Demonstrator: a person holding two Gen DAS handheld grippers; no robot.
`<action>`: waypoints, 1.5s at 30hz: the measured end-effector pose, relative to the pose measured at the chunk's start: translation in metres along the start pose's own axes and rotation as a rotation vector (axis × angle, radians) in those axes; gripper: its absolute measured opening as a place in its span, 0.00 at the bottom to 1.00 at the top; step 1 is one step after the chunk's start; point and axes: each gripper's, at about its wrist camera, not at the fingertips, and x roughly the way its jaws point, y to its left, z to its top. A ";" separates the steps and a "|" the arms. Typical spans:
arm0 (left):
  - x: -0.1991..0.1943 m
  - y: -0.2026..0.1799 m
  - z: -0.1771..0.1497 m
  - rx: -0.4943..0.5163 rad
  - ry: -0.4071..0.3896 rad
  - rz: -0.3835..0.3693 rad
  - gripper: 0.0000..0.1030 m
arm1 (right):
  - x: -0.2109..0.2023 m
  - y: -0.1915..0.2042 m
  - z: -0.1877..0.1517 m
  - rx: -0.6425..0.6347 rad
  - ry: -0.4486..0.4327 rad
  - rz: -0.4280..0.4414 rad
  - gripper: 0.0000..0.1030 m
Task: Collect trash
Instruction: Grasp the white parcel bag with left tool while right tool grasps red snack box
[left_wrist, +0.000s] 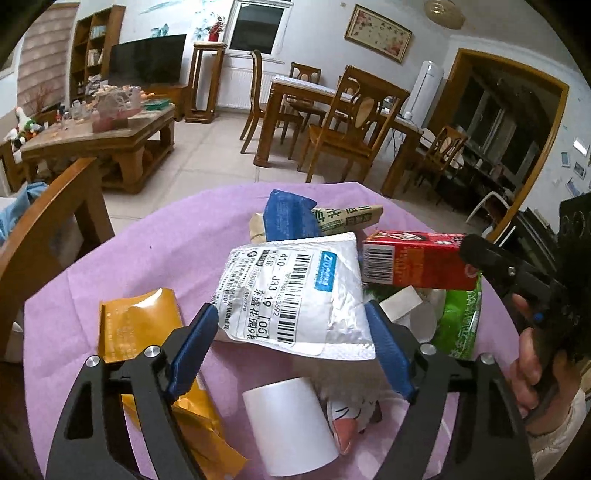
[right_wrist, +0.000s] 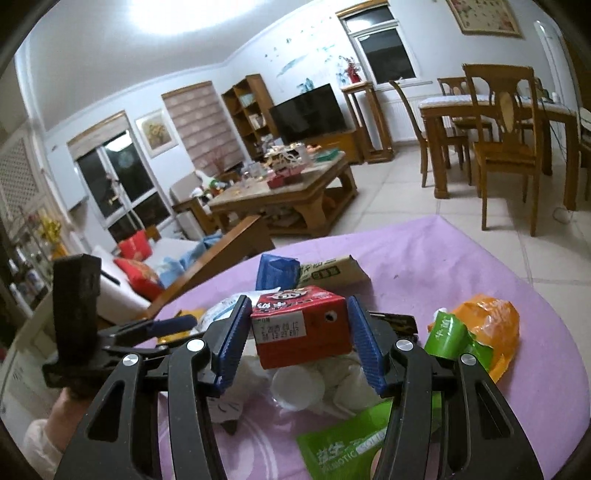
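Trash lies piled on a purple tablecloth (left_wrist: 147, 258). My left gripper (left_wrist: 291, 325) has its blue pads on both sides of a white shipping mailer (left_wrist: 295, 288) with a barcode label and is shut on it. My right gripper (right_wrist: 295, 321) is shut on a red milk carton (right_wrist: 299, 328), which also shows in the left wrist view (left_wrist: 413, 262). Around them lie an orange packet (left_wrist: 140, 325), a white paper cup (left_wrist: 288, 424), a blue wrapper (left_wrist: 291, 218), a beige carton (left_wrist: 351, 218) and green packets (left_wrist: 461, 317).
An orange bag (right_wrist: 491, 321) and a green wrapper (right_wrist: 454, 336) lie right of the carton. A wooden chair back (left_wrist: 48, 236) stands at the table's left. A coffee table (left_wrist: 103, 140) and dining set (left_wrist: 332, 118) stand beyond on the tiled floor.
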 end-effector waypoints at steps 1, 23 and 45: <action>0.000 0.001 0.002 -0.003 0.001 0.000 0.81 | -0.001 -0.002 0.000 0.003 0.001 0.001 0.52; 0.023 0.013 0.015 -0.068 0.039 -0.080 0.73 | 0.013 0.003 -0.006 -0.012 0.064 0.012 0.52; -0.082 -0.026 -0.016 -0.085 -0.145 -0.130 0.73 | -0.103 0.003 -0.009 0.060 -0.062 0.184 0.51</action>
